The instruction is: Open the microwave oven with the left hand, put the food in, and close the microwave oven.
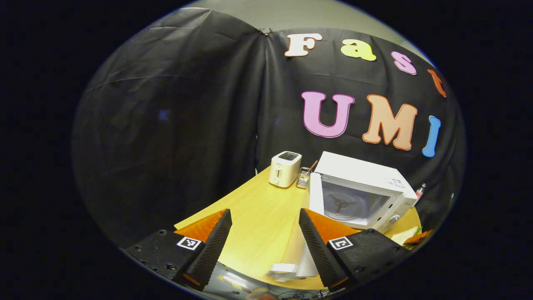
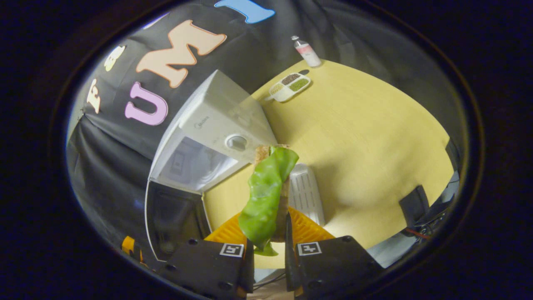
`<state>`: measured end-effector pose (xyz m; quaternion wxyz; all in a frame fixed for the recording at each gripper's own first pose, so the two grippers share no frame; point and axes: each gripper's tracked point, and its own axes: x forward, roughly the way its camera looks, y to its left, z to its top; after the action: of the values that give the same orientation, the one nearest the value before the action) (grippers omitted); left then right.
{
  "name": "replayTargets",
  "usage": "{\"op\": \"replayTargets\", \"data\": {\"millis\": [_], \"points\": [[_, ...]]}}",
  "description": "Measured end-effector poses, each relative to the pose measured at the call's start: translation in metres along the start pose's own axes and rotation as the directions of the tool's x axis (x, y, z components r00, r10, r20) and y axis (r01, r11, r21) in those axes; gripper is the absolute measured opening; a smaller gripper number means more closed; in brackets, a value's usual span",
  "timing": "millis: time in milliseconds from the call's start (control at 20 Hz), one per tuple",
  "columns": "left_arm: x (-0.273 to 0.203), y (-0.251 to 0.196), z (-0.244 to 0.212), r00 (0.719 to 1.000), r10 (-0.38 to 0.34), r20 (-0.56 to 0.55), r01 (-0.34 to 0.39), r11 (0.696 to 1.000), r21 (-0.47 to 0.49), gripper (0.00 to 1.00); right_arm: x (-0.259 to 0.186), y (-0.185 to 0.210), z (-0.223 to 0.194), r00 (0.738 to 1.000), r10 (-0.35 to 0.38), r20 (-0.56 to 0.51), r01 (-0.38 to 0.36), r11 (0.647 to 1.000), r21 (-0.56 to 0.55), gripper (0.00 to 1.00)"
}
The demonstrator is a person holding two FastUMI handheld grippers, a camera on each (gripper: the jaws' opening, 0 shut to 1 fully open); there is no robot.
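The white microwave (image 1: 366, 183) stands on the wooden table (image 1: 258, 208) with its door (image 1: 313, 196) swung open toward me, edge-on. Inside, the glass turntable (image 1: 341, 204) is bare. My left gripper (image 1: 265, 246) hangs open over the table in front of the door, holding nothing. In the right gripper view, my right gripper (image 2: 268, 246) is shut on the food (image 2: 266, 196), a piece of bread with a green lettuce leaf hanging over it. It is held up in front of the microwave (image 2: 216, 116), right of the open cavity (image 2: 195, 162) and dark door (image 2: 175, 216).
A white toaster (image 1: 285, 168) and a small wire rack (image 1: 304, 178) stand left of the microwave. A white ridged tray (image 2: 306, 193) lies on the table (image 2: 366, 137) behind the food. A divided dish of grains (image 2: 289, 86) and a bottle (image 2: 306, 51) sit at the far edge.
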<state>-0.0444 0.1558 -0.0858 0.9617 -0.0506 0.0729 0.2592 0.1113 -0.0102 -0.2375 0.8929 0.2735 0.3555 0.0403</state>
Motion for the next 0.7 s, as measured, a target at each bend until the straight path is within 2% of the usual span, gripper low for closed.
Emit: {"op": "replayTargets", "data": {"millis": [150, 200, 300, 500, 700], "points": [[0.020, -0.006, 0.000, 0.994, -0.104, -0.015, 0.104, 0.995, 0.008, 0.95, -0.005, 0.037, -0.011, 0.998, 0.050, 0.038, -0.052, 0.997, 0.049, 0.32], [0.025, -0.007, 0.000, 0.992, -0.124, -0.015, 0.124, 0.992, 0.011, 0.92, -0.005, 0.050, -0.016, 0.997, 0.068, 0.044, -0.070, 0.996, 0.061, 0.32], [0.035, -0.007, 0.000, 0.985, -0.170, -0.020, 0.171, 0.985, 0.026, 0.96, -0.001, 0.074, -0.029, 0.994, 0.100, 0.055, -0.103, 0.993, 0.065, 0.32], [0.049, -0.001, -0.002, 0.973, -0.227, -0.029, 0.228, 0.973, 0.044, 0.95, 0.020, 0.126, -0.060, 0.983, 0.171, 0.062, -0.175, 0.982, 0.071, 0.32], [0.063, 0.017, -0.012, 0.967, -0.248, -0.064, 0.251, 0.966, 0.055, 0.95, 0.051, 0.182, -0.079, 0.965, 0.254, 0.072, -0.260, 0.961, 0.093, 0.32]]}}
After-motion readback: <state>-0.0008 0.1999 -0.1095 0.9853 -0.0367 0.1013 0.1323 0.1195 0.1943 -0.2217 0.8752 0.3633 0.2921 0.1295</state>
